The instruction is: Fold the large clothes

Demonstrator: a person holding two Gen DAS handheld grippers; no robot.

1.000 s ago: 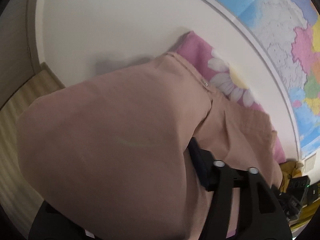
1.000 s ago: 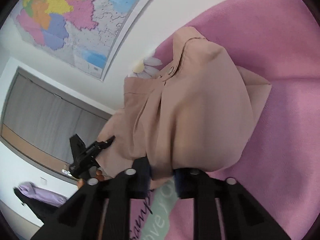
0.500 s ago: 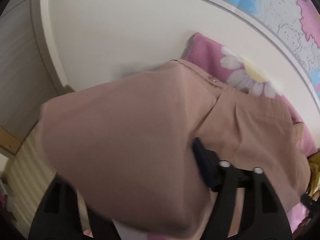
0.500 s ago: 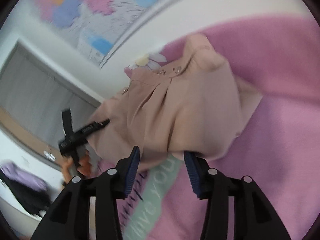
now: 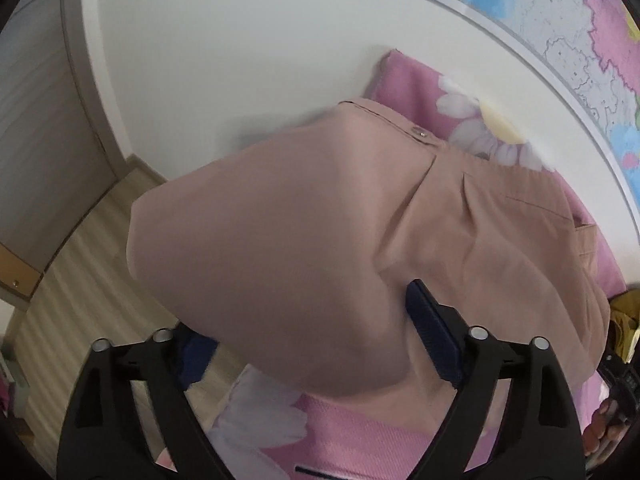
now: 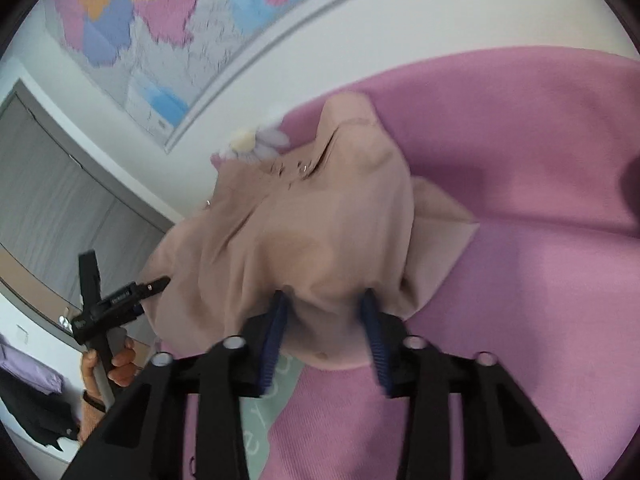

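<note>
Black claw [image 5: 316, 344] arms, ribbed blue pads [image 6: 374, 344], silver screws [image 5: 477, 333]; bare-skinned hand [image 6: 114, 372].

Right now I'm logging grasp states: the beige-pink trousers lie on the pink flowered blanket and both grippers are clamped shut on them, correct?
Not quite. The beige-pink trousers do lie on the pink flowered blanket, but both wrist views show the left gripper and right gripper open, fingers spread around the fabric.

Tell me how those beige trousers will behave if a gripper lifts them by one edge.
The beige trousers would likely hang floppy: they billow in soft folds over the pink blanket. They seem thin and light, draping over the open right gripper. The smooth weave may slide on the blanket.
</note>
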